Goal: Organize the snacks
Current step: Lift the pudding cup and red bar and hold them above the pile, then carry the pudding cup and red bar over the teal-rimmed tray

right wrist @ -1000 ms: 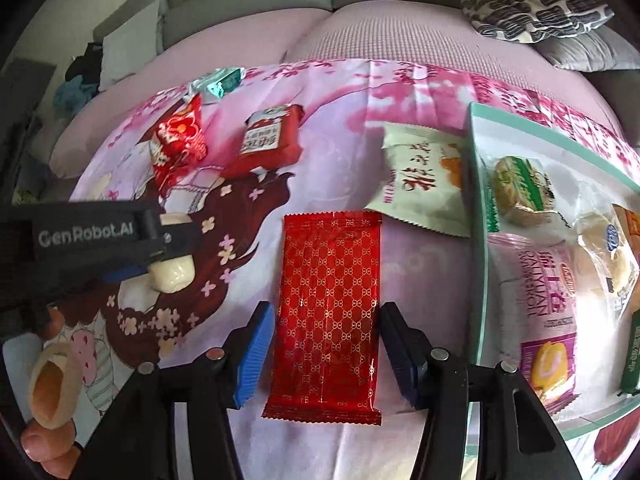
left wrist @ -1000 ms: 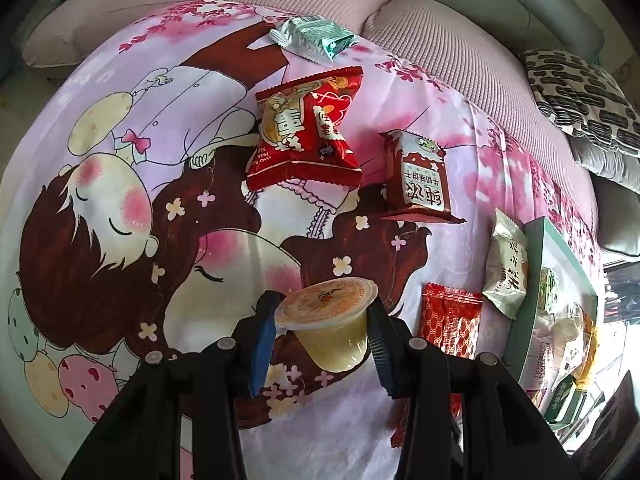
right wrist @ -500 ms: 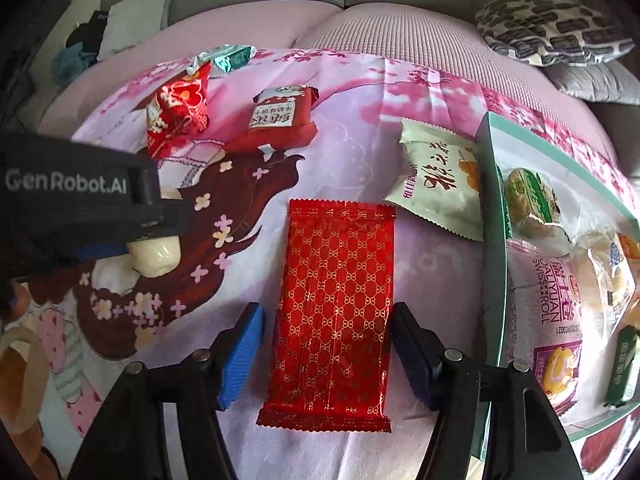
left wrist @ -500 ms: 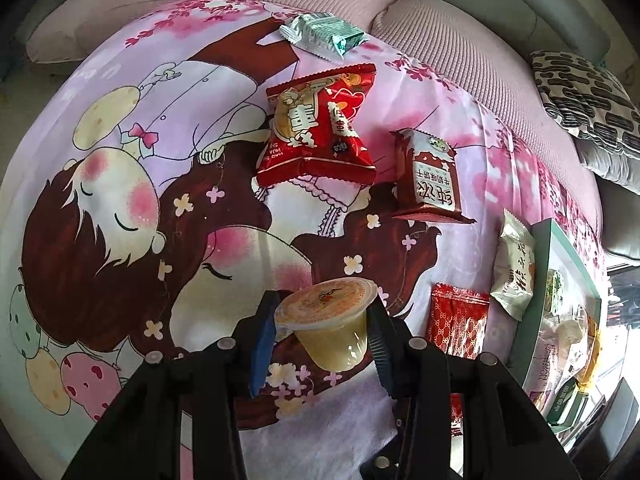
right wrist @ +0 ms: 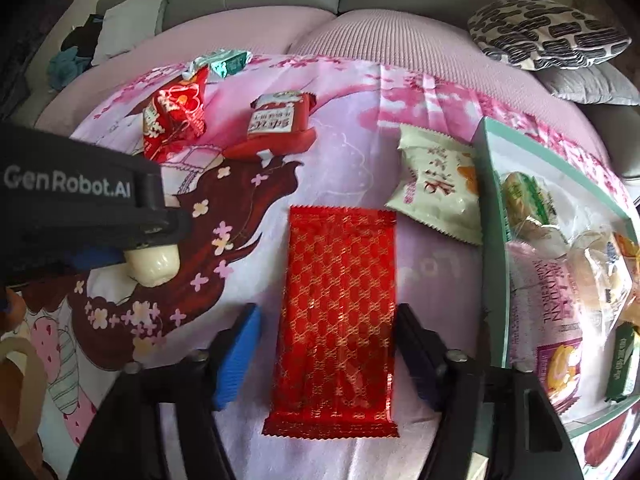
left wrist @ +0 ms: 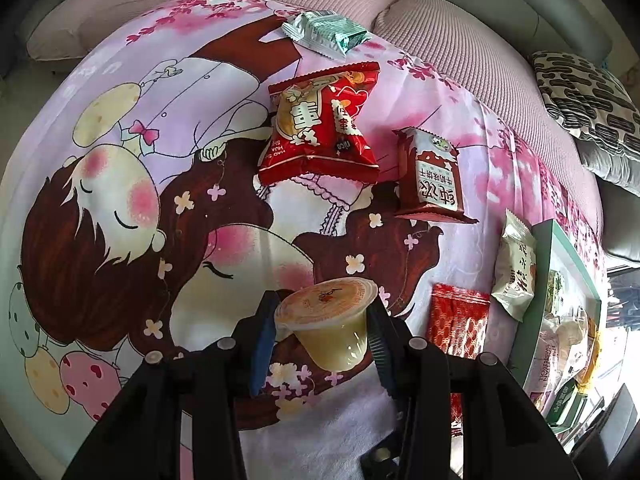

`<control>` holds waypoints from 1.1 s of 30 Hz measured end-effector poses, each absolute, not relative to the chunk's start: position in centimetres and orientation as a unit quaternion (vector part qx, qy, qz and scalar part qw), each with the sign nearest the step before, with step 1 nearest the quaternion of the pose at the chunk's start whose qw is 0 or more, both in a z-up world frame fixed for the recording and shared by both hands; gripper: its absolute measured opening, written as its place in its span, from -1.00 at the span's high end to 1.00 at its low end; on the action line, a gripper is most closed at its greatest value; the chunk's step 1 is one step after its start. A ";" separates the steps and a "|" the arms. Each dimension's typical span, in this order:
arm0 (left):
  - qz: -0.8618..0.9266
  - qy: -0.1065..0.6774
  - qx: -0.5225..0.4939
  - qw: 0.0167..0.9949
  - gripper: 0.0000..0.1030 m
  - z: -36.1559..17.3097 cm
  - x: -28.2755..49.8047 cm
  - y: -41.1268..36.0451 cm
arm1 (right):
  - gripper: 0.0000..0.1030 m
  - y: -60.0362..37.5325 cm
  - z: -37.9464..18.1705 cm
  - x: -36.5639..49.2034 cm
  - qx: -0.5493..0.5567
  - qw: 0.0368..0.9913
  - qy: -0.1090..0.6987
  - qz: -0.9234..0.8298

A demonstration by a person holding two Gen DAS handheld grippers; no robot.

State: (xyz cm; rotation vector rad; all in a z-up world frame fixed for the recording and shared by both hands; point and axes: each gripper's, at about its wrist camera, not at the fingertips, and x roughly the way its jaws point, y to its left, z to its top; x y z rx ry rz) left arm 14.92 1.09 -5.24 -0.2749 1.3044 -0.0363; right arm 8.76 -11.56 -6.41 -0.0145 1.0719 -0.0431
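Left wrist view: we have the left gripper (left wrist: 322, 332) clamped on a jelly cup (left wrist: 329, 326), held above the cartoon blanket (left wrist: 120, 200). Right gripper (right wrist: 326, 354) jaws wide, straddling the red foil packet (right wrist: 338, 316), not gripping yet. Tray (right wrist: 490, 240) at right already holds several snacks. Left outside: red chip bag (left wrist: 320, 128), milk-biscuit pack (left wrist: 434, 178), green wafer pack (left wrist: 324, 34), white pastry pack (right wrist: 438, 190). Roughly half done, we'd judge.

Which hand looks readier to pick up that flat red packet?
The right gripper. Its open fingers already sit either side of the flat red packet, while the left gripper is busy holding the jelly cup.
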 end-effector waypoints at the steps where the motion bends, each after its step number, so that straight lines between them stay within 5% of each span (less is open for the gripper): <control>1: -0.017 0.605 -0.127 0.786 0.13 -5.2 14.9 1.1 | -0.09 -11.7 -6.4 8.8 -0.004 0.860 0.510 -0.020; 7: -0.015 0.605 -0.127 0.786 0.13 -5.2 14.9 1.2 | 0.06 -12.5 -5.9 9.1 0.004 0.864 0.503 -0.020; 33: -0.027 0.559 -0.110 0.821 0.13 -1.5 14.2 0.0 | 0.07 -18.4 2.1 6.2 0.088 0.914 0.394 -0.046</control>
